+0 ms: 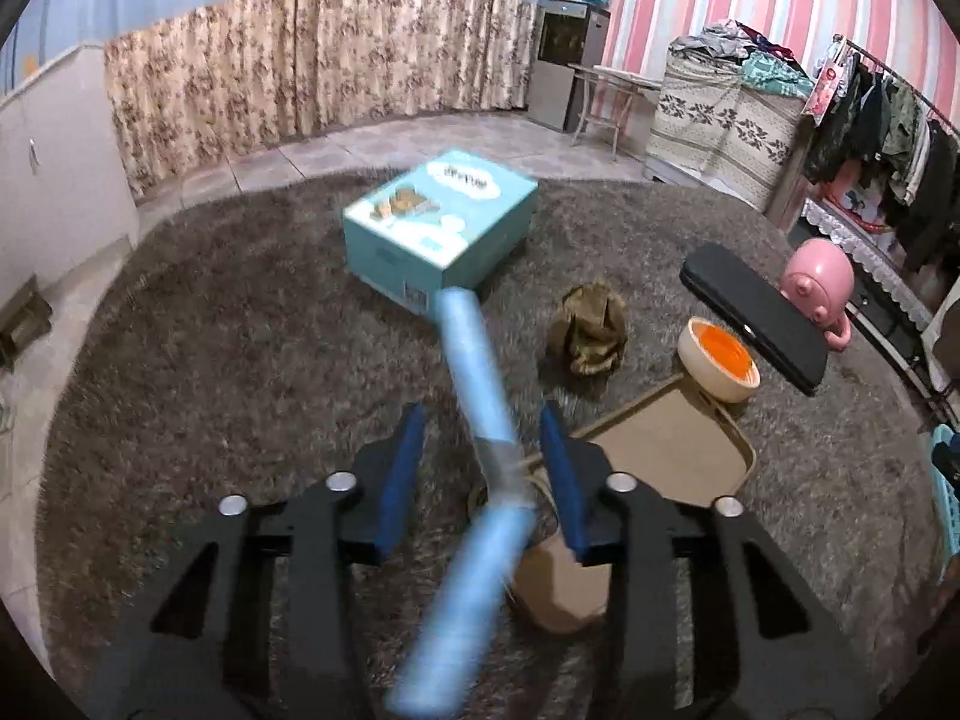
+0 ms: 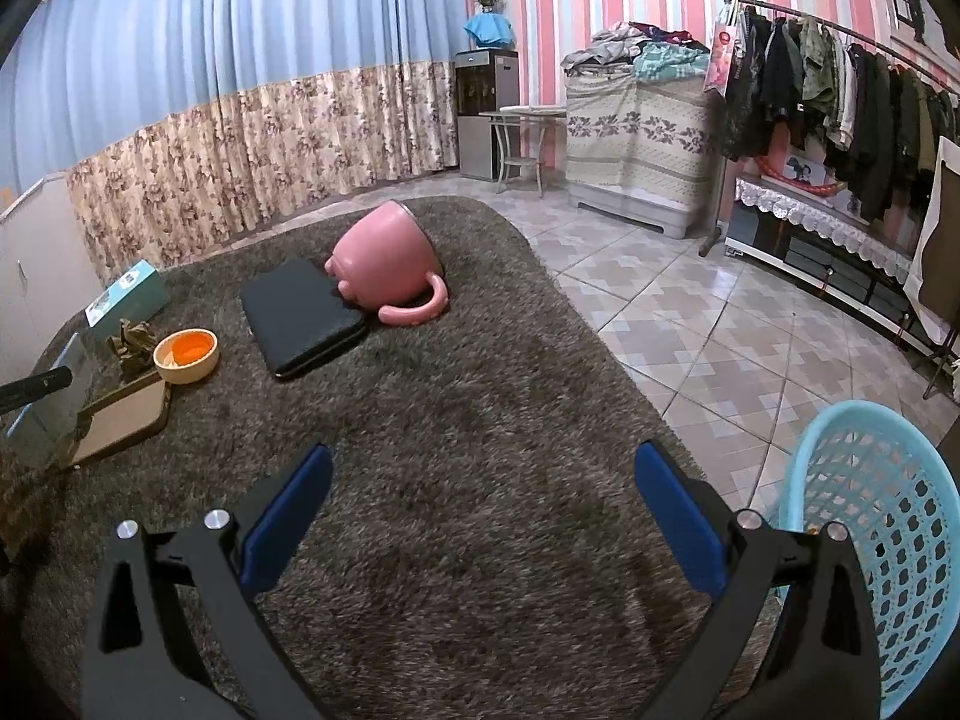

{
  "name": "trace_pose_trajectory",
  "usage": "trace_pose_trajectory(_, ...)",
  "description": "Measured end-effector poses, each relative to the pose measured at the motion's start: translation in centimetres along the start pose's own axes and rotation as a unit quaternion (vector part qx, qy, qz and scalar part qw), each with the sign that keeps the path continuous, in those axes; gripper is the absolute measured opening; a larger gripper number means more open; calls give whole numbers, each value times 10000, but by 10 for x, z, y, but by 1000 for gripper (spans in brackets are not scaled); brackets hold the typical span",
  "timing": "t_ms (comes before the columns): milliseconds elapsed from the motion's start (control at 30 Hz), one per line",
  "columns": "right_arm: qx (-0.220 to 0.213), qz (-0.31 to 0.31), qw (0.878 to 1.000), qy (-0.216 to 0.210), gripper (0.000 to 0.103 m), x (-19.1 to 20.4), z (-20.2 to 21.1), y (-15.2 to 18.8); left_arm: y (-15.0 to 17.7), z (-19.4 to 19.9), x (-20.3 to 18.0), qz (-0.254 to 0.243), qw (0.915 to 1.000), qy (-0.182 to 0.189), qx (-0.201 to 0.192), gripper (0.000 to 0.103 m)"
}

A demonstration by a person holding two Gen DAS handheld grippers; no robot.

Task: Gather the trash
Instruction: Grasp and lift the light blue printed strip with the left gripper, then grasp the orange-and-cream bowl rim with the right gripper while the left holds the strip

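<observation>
Blue foam, a blurred tube (image 1: pixel 474 420) with a grey taped band, is being seen between the pads of the left gripper (image 1: pixel 480 450); the jaws are being held part open, with a gap showing on each side of the tube, so no grip is being shown. Whether the tube is being touched by either pad cannot be told through the blur. Its far end is being seen just before a teal box (image 1: pixel 441 222) standing on the brown rug (image 1: pixel 240 348). Right of the tube, a crumpled olive wad (image 1: pixel 591 330) is lying on the rug, apart from the box. Near it, a tape roll (image 1: pixel 717 360) with an orange core is resting against the far edge of a brown cardboard tray (image 1: pixel 672 450). A black case (image 1: pixel 756 315) is lying beyond the roll, and a pink mug (image 1: pixel 819 282), tipped on its side, is touching the case's far end.

In the right wrist view, the right gripper (image 2: pixel 480 516) is being held wide open above bare rug, with nothing between its pads. A light blue basket (image 2: pixel 888 540) is being seen just right of its right finger, at the rug's edge by the tiled floor (image 2: pixel 720 330).
</observation>
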State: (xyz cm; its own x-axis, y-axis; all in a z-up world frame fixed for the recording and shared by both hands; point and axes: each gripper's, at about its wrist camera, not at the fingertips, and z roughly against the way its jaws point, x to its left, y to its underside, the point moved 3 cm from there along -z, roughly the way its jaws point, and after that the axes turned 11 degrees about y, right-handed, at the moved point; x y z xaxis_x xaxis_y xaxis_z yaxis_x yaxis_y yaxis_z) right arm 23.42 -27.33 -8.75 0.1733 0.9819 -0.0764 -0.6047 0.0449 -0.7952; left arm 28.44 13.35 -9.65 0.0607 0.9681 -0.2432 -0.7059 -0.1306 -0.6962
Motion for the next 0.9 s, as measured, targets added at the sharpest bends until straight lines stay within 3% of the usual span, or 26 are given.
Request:
trace_pose_trajectory(100, 32, 18, 10000, -11, 98, 4, -1, 2, 9, -8, 9, 56, 9999, -36, 131, 18)
trace_pose_trajectory(267, 49, 218, 9997, 12, 98, 15, -2, 5, 15, 1, 24, 330, 9992, 167, -173, 16)
trace_pose_trajectory(300, 58, 256, 9997, -6, 98, 18, -2, 6, 15, 4, 26, 335, 9991, 123, -245, 8)
trace_pose_trajectory(567, -192, 434, 9970, -611, 98, 66, 13, -9, 0, 35, 47, 85, 9952, -388, -892, 7)
trace_pose_trajectory(767, -392, 1002, 9906, -841, 98, 126, 10, -25, 9, 24, 73, 389, 9947, -522, -791, 7)
trace_pose_trajectory(900, -434, 1170, 9859, -1119, 98, 165, 2, -41, 7, 17, 71, 306, 9952, -571, -738, 7)
